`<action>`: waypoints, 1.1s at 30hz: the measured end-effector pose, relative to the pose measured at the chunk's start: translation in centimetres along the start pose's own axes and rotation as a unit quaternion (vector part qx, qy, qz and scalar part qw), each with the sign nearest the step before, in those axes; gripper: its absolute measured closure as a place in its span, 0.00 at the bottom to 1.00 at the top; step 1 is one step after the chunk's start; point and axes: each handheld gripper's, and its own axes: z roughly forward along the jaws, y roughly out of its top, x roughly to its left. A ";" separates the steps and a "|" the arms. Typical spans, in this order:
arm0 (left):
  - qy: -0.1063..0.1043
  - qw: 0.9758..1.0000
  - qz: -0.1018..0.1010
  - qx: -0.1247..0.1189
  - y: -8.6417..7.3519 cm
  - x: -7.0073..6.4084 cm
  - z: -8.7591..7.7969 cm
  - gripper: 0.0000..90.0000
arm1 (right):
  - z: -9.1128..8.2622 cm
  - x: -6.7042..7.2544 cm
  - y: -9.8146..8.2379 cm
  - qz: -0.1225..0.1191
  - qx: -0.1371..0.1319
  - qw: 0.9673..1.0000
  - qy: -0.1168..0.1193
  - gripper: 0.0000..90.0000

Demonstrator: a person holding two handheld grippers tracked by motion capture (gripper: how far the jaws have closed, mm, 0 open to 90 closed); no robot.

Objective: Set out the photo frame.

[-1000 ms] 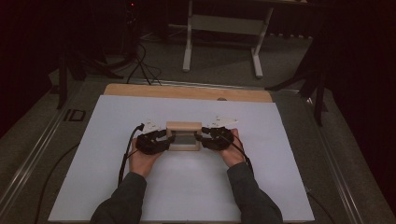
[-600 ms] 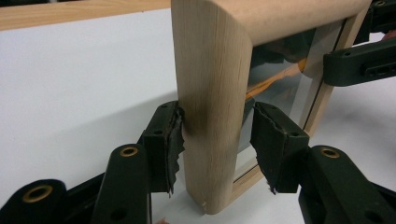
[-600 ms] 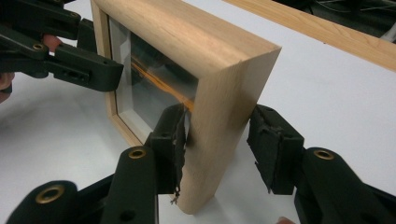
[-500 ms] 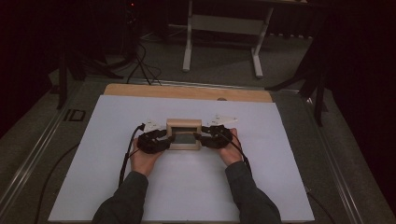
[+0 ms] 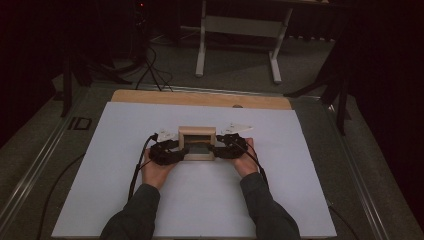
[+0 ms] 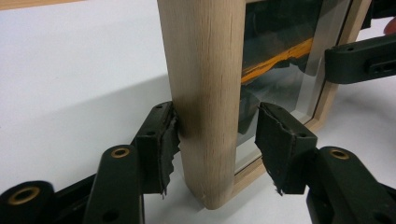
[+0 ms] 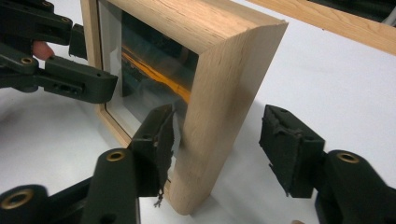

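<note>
White sheet (image 5: 200, 200) under a dark room bears the frame (image 5: 197, 143) upright at its middle, left gripper (image 6: 217, 135) and right gripper (image 7: 217, 140) just opening, released astride its sides; back straight out, lest it tip.

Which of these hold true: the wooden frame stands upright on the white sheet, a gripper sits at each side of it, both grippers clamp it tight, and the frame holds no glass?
1. The wooden frame stands upright on the white sheet. True.
2. One gripper sits at each side of it. True: the left gripper and the right gripper each straddle a side post.
3. Both grippers clamp it tight. False: the jaws have just been opening; on each gripper one pad stands clear of the wood.
4. The frame holds no glass. False: a reflective pane with an orange streak sits in it.
</note>
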 end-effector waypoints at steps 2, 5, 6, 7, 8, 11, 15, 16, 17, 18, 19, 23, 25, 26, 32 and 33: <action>0.002 1.000 0.000 0.001 0.0 0.0 0.0 0.51 | -0.1 0.0 0.0 0.002 -0.001 1.000 -0.001 0.45; 0.005 1.000 0.004 0.001 0.0 -0.1 -0.2 0.49 | -0.3 0.0 0.1 0.001 -0.002 1.000 -0.003 0.44; 0.005 1.000 0.005 0.001 0.1 -0.1 -0.2 0.49 | -0.4 0.0 0.1 0.002 -0.003 1.000 -0.003 0.43; 0.006 1.000 0.007 0.001 0.1 -0.1 -0.3 0.49 | -0.4 0.0 0.1 0.003 -0.003 1.000 -0.004 0.42; 0.007 1.000 0.008 0.000 0.1 -0.2 -0.4 0.48 | -0.5 0.0 0.1 0.004 -0.004 1.000 -0.005 0.41; 0.005 1.000 0.011 -0.002 0.2 -0.2 -0.7 0.45 | -0.7 0.1 0.1 0.003 -0.004 1.000 -0.005 0.41; 0.005 1.000 0.009 -0.009 0.2 -0.2 -1.2 0.41 | -0.9 0.3 0.2 0.001 -0.006 1.000 -0.005 0.39; 0.006 1.000 0.010 -0.012 0.3 -0.1 -1.5 0.40 | -1.1 0.4 0.3 -0.001 -0.009 1.000 -0.005 0.38; 0.007 1.000 0.010 -0.013 0.3 0.0 -1.7 0.39 | -1.3 0.5 0.4 -0.004 -0.010 1.000 -0.006 0.38; 0.007 1.000 0.010 -0.013 0.3 0.0 -1.7 0.39 | -1.4 0.5 0.4 -0.006 -0.012 1.000 -0.007 0.37; 0.008 1.000 0.009 -0.013 0.3 0.1 -2.0 0.39 | -1.5 0.5 0.5 -0.006 -0.013 1.000 -0.009 0.37; 0.010 1.000 0.011 -0.018 0.3 0.3 -2.8 0.39 | -2.1 0.5 0.6 -0.008 -0.014 1.000 -0.013 0.35; 0.012 1.000 0.011 -0.021 0.2 0.4 -3.3 0.39 | -2.4 0.5 0.6 -0.006 -0.015 1.000 -0.013 0.34; 0.014 1.000 0.013 -0.023 0.2 0.5 -3.6 0.39 | -2.6 0.5 0.6 -0.006 -0.016 1.000 -0.013 0.34; 0.017 0.999 0.015 -0.036 0.2 0.8 -5.3 0.39 | -4.1 0.6 0.8 -0.019 -0.018 0.999 -0.021 0.33; 0.019 0.999 0.016 -0.036 0.2 0.8 -5.6 0.39 | -4.3 0.6 0.8 -0.021 -0.019 0.999 -0.022 0.33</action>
